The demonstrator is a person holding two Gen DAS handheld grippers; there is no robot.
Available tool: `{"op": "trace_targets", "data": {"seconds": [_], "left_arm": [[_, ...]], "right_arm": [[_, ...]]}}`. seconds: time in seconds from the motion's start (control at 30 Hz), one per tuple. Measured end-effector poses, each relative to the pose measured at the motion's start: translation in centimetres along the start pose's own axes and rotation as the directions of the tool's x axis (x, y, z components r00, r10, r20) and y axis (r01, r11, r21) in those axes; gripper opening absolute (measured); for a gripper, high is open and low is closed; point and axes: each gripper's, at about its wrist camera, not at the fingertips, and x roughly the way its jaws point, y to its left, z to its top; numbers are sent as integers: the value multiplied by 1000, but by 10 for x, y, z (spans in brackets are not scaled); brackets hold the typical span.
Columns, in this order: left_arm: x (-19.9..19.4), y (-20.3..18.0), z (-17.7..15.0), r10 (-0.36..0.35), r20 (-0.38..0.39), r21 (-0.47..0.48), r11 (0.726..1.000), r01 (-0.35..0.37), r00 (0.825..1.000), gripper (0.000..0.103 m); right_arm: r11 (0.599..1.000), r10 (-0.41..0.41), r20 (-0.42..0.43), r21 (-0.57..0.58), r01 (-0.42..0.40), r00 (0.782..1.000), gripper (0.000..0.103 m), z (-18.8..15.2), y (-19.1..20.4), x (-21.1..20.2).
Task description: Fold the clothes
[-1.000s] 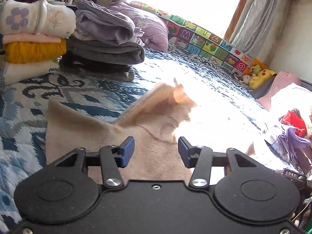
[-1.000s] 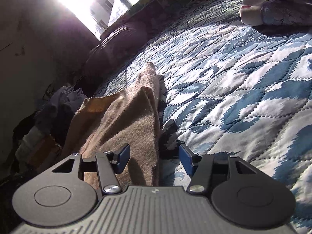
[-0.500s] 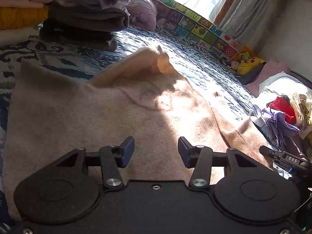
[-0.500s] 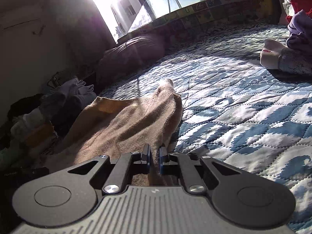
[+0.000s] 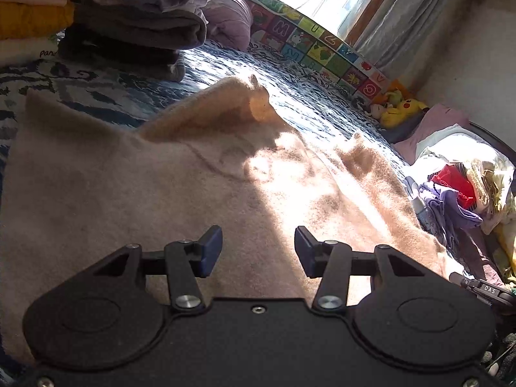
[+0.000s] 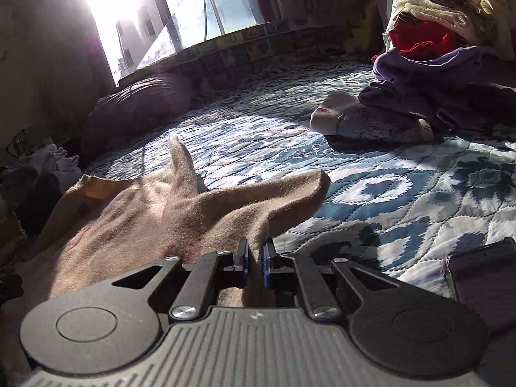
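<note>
A tan fleece garment point(image 5: 161, 187) lies spread on the blue patterned quilt point(image 5: 306, 109), one corner standing up at its far edge. My left gripper point(image 5: 258, 251) hovers open just above the near part of the cloth, nothing between its fingers. In the right wrist view the same tan garment point(image 6: 154, 219) is lifted into a ridge, and my right gripper point(image 6: 255, 259) is shut on its right edge, with a fold of cloth pinched between the blue pads.
Stacks of folded clothes point(image 5: 129, 22) stand at the far left, with a purple pillow point(image 5: 225, 16) behind. A heap of unfolded laundry point(image 6: 435, 64) sits at the right of the quilt point(image 6: 403, 193). A dark device point(image 6: 480, 274) lies near the right gripper.
My right gripper closed on the garment's edge and has raised it, swinging right. My left gripper came down over the cloth and stayed open.
</note>
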Motion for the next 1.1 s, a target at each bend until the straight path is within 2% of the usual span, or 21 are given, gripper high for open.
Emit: {"op": "trace_targets", "data": {"seconds": [0.17,0.27,0.3,0.47,0.57,0.63,0.67,0.77,0.83,0.87,0.9,0.93,0.97,1.03,1.07,1.1], "left_arm": [[1,-5,-2,-17,-14,16,1000,18,1000,48],[0,-7,-4,-21,-18,30,999,21,1000,48],[-1,-8,-4,-22,-20,35,999,23,1000,48],[-2,-16,-8,-38,-31,85,996,40,999,49],[-2,-25,-12,-60,-52,117,991,66,997,49],[-3,-33,-16,-74,-70,142,986,84,995,49],[-3,-38,-19,-82,-81,162,982,94,993,49],[-5,-58,-33,-97,-119,223,967,122,988,49],[-6,-70,-44,-99,-153,257,957,136,983,49],[-7,-76,-50,-85,-167,283,950,130,982,49],[-7,-81,-57,-53,-184,315,943,110,981,49],[-7,-85,-65,-6,-209,343,936,79,978,49],[-6,-87,-73,34,-234,367,928,56,972,49],[-11,-90,-85,74,-257,413,910,40,964,53],[-17,-91,-86,85,-251,418,908,29,964,53],[-26,-88,-85,80,-234,397,918,19,969,51]], "right_arm": [[996,-83,-45,35,84,996,10,-9,-15,-10],[992,-130,-78,-8,129,989,12,-14,-9,-5],[989,-145,-83,-28,143,986,16,-16,-6,-4],[983,-177,32,-35,178,984,25,-14,2,-26],[983,-116,80,-135,126,990,25,-17,22,-37],[969,-30,71,-244,46,997,25,-24,46,-38],[956,0,62,-293,18,998,25,-29,57,-38],[882,121,-11,-457,-113,993,24,-52,101,-38],[850,173,-57,-495,-178,983,24,-64,119,-39],[827,174,-95,-526,-198,980,26,-72,128,-39],[803,170,-135,-555,-217,976,36,-80,138,-38],[782,113,-195,-587,-208,974,41,-91,144,-31],[770,68,-218,-609,-190,974,42,-100,143,-29],[774,62,-203,-608,-175,977,45,-100,140,-35],[793,51,-211,-586,-168,976,45,-95,138,-38],[813,34,-201,-564,-143,979,45,-92,134,-43]]}}
